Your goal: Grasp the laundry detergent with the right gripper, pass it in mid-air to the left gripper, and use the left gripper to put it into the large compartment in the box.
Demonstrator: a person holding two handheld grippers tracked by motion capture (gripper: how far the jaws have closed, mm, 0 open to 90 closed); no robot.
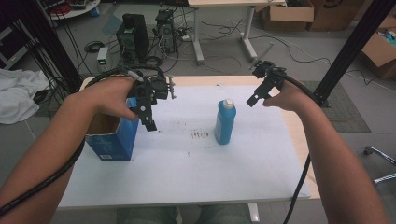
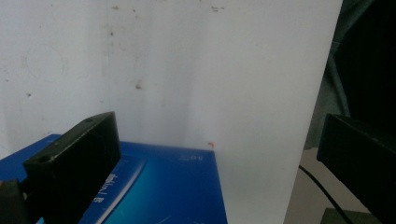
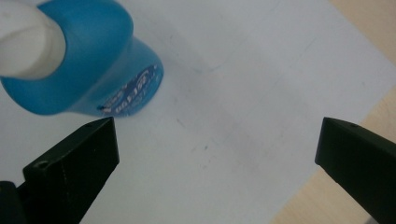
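Left of right tool, blue bottle, apart

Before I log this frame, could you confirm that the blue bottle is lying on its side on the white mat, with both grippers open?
Not quite: the blue bottle stands upright on the white mat, as the high view shows. The left gripper and right gripper are indeed open.

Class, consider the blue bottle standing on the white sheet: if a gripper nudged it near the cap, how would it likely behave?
The blue bottle stands upright, tall on a narrow base, so a push near its white cap would probably tip it rather than slide it. Its smooth, rounded plastic may slip between jaws. Once down, it would likely roll.
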